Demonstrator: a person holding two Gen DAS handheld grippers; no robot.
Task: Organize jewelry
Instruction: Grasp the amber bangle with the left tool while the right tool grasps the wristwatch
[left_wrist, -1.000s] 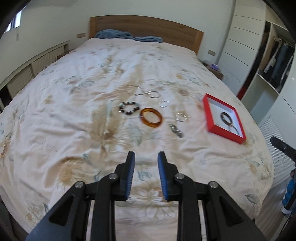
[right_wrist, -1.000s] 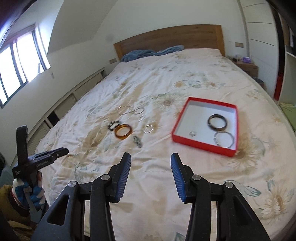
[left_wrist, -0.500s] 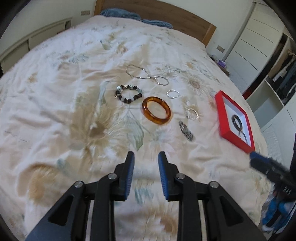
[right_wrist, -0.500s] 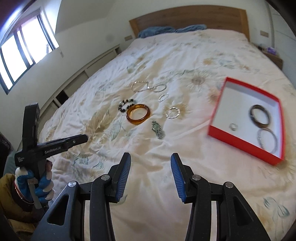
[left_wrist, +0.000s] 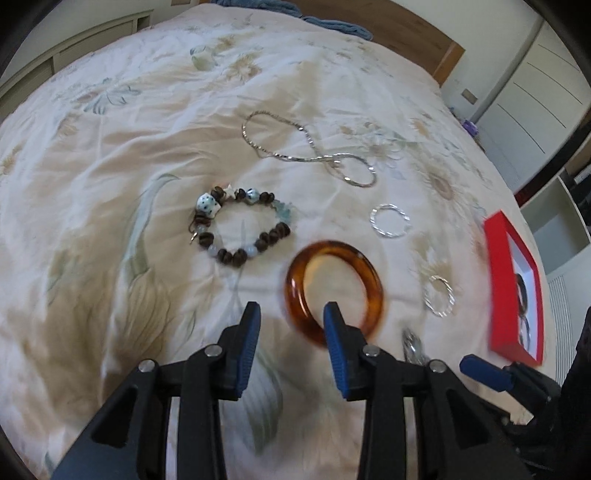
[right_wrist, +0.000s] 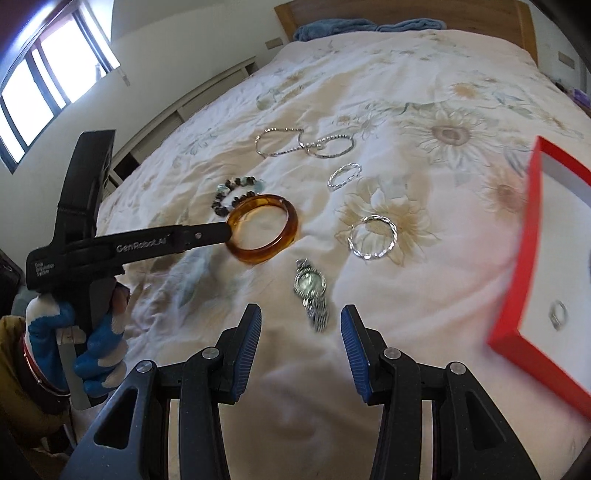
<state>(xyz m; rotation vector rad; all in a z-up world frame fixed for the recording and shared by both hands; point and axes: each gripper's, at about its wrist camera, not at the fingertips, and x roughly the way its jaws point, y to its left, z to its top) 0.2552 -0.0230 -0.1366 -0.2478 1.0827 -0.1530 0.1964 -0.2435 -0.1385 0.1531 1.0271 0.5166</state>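
An amber bangle (left_wrist: 334, 284) lies on the floral bedspread; it also shows in the right wrist view (right_wrist: 264, 229). My left gripper (left_wrist: 291, 314) is open, its tips at the bangle's near rim, the right fingertip over the ring. A beaded bracelet (left_wrist: 242, 229), a silver chain necklace (left_wrist: 310, 153) and two silver rings (left_wrist: 389, 220) (left_wrist: 439, 295) lie around it. My right gripper (right_wrist: 301, 325) is open just before a silver watch (right_wrist: 312, 291). A red box (right_wrist: 524, 266) at the right holds a small ring (right_wrist: 557, 314).
The red box (left_wrist: 496, 277) also shows at the right in the left wrist view, with dark bracelets inside. Wooden headboard (right_wrist: 406, 11) and blue towels (right_wrist: 332, 27) lie at the far end. A window (right_wrist: 44, 74) is at the left, wardrobe shelves (left_wrist: 554, 206) at the right.
Both grippers have moved forward and down toward the jewelry. The left gripper has reached the amber bangle and opened wider. The right gripper has neared the watch.
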